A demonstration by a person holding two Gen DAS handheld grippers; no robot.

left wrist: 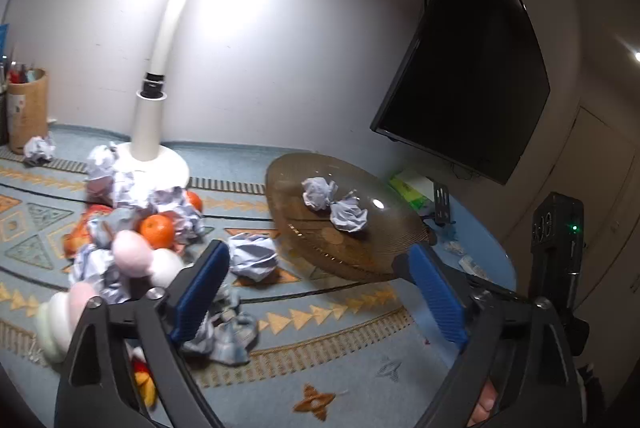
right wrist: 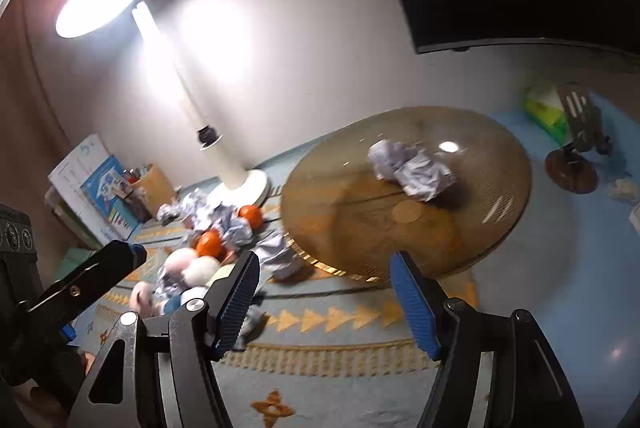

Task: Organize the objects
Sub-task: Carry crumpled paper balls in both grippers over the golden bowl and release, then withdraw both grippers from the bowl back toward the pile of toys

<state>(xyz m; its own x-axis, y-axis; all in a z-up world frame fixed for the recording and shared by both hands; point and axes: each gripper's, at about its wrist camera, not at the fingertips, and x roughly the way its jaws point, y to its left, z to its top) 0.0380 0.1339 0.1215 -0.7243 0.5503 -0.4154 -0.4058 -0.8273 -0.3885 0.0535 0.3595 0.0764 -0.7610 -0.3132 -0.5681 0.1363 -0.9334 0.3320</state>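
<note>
An amber glass plate lies on the patterned table mat with two crumpled paper balls on it. To its left is a heap of crumpled paper, oranges and pink and white soft toys. One loose paper ball sits between the heap and the plate. My left gripper hovers before the plate's near rim, wide open and empty. My right gripper is also open and empty, in front of the plate.
A white lamp base stands behind the heap. A dark screen hangs on the wall at right. A pen cup and a box stand at far left. A green packet and a stand lie beyond the plate.
</note>
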